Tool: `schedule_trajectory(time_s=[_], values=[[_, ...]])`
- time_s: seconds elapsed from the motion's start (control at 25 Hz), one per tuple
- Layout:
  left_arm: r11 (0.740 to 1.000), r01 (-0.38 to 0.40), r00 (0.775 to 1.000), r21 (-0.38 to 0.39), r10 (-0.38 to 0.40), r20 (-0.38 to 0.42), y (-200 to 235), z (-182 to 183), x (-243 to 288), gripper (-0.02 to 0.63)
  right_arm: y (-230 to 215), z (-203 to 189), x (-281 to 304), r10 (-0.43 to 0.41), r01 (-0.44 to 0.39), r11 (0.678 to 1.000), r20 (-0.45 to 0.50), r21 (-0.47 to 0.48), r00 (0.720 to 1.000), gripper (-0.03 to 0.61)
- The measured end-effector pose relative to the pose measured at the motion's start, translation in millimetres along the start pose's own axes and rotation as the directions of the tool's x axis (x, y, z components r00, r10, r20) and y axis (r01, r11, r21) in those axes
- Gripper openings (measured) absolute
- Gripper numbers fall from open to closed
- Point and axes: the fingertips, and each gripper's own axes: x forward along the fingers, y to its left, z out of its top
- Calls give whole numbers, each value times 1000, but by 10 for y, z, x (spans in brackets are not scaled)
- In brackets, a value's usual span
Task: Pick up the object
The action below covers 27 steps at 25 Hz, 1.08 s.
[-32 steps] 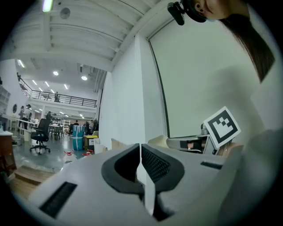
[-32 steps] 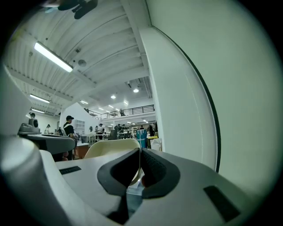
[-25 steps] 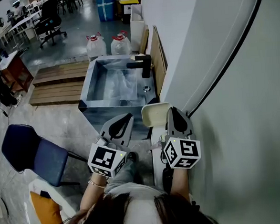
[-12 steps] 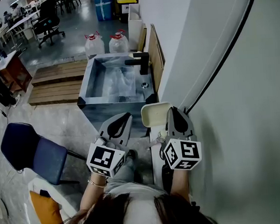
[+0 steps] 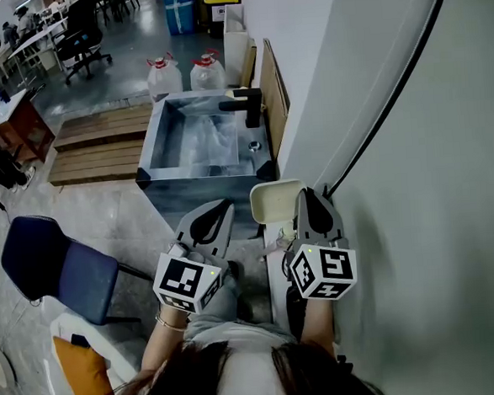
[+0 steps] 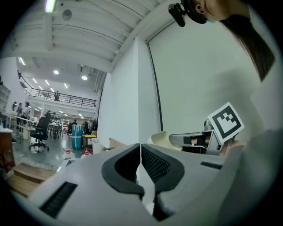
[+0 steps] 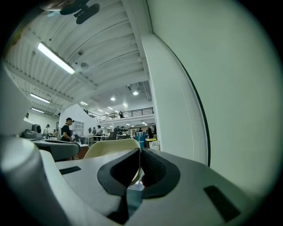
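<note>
The left claw (image 5: 225,206) and the right claw (image 5: 305,193) are pale grey with black inner pads, and each carries a white cube printed with black square markers. The chair back (image 5: 272,201) is cream, the wall (image 5: 417,223) white with a black cable (image 5: 389,98) across it, and the tub (image 5: 150,157) steel grey with a black tap (image 5: 247,108). The office chair (image 5: 54,269) is dark blue, the cushion (image 5: 78,369) orange, the wooden pallets (image 5: 99,135) brown, and the water jugs (image 5: 162,78) clear with red caps.
</note>
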Motion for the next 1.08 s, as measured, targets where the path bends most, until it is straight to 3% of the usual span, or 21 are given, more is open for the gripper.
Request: schedule_trajectory(time_s=[1.08], values=[[1000, 13, 1000, 6, -13, -24, 86, -104, 289, 9, -110, -119, 184, -1, 1, 1000, -19, -6, 1000, 32]])
